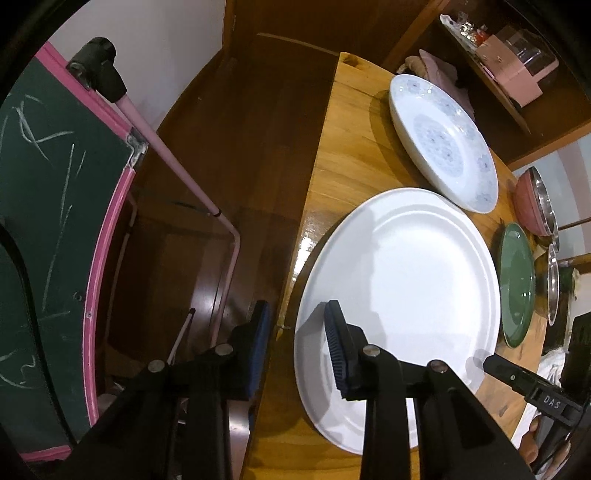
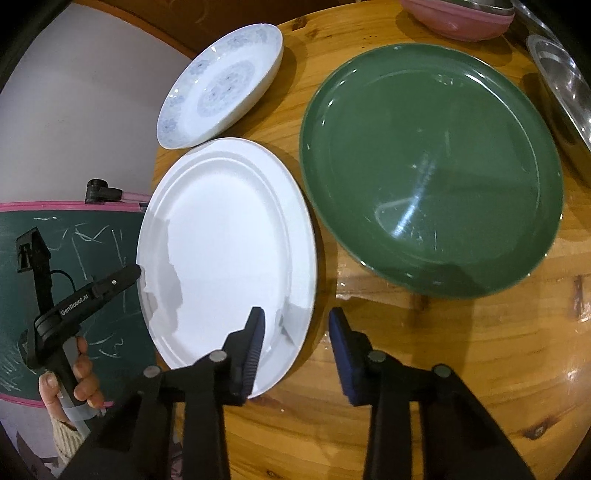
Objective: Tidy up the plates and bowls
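Observation:
A large white plate [image 1: 413, 295] [image 2: 225, 243] lies at the wooden table's edge. My left gripper [image 1: 297, 321] is open; its jaws straddle the plate's near rim, one finger over the plate, one past the table edge. My right gripper [image 2: 295, 328] is open with its jaws straddling the plate's other rim. A green plate [image 2: 432, 166] [image 1: 517, 284] lies beside the white one. A white bowl with blue flowers [image 1: 443, 140] [image 2: 221, 85] sits farther back. The left gripper's tip also shows in the right wrist view [image 2: 138, 271].
A pink bowl [image 2: 458, 18] [image 1: 528, 206] with steel bowls [image 2: 565, 85] [image 1: 552, 288] stands beyond the green plate. A green chalkboard with a pink frame [image 1: 55, 221] [image 2: 74, 266] stands off the table's edge. A shelf with boxes [image 1: 517, 70] is behind the table.

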`<action>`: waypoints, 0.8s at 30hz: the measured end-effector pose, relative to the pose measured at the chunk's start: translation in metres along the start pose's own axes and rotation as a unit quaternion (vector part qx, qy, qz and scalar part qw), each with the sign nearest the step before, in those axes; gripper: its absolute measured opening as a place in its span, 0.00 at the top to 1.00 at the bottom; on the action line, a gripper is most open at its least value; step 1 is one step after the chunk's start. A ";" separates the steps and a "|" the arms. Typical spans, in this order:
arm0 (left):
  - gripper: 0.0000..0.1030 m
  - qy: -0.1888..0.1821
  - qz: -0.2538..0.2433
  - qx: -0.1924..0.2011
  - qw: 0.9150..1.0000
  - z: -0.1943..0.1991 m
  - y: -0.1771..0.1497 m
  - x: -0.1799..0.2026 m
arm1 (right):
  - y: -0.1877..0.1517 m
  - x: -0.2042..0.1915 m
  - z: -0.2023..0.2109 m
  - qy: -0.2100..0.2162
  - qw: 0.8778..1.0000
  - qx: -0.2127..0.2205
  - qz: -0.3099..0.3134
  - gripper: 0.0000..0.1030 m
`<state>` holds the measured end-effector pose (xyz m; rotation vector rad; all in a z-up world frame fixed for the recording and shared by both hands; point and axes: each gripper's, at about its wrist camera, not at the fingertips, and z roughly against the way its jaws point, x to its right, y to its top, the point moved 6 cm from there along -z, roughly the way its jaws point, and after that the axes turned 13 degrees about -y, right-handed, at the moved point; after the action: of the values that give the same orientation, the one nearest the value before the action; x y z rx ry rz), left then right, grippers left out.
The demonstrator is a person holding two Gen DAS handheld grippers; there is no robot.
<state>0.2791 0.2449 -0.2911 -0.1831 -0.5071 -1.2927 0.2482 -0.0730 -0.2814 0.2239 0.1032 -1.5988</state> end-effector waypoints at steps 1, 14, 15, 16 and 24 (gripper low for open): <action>0.72 -0.001 0.000 0.002 1.000 0.000 0.002 0.000 | 0.000 0.001 0.000 -0.002 1.000 0.001 0.001 0.67; 0.72 0.009 -0.026 -0.021 0.999 -0.009 0.007 0.009 | 0.003 0.005 -0.002 -0.014 1.000 0.000 0.004 0.79; 0.72 0.008 -0.026 -0.021 0.999 -0.008 0.007 0.009 | 0.004 0.002 -0.004 -0.012 1.000 0.000 0.004 0.80; 0.72 0.007 -0.026 -0.022 0.999 -0.008 0.007 0.008 | 0.004 0.003 -0.004 -0.012 1.000 0.001 0.005 0.81; 0.72 0.018 -0.043 -0.053 0.998 -0.015 -0.004 0.010 | 0.005 -0.002 -0.005 -0.012 1.000 0.001 0.010 0.85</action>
<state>0.2805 0.2289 -0.3005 -0.2279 -0.4198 -1.4057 0.2532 -0.0701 -0.2856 0.2064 0.0797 -1.5821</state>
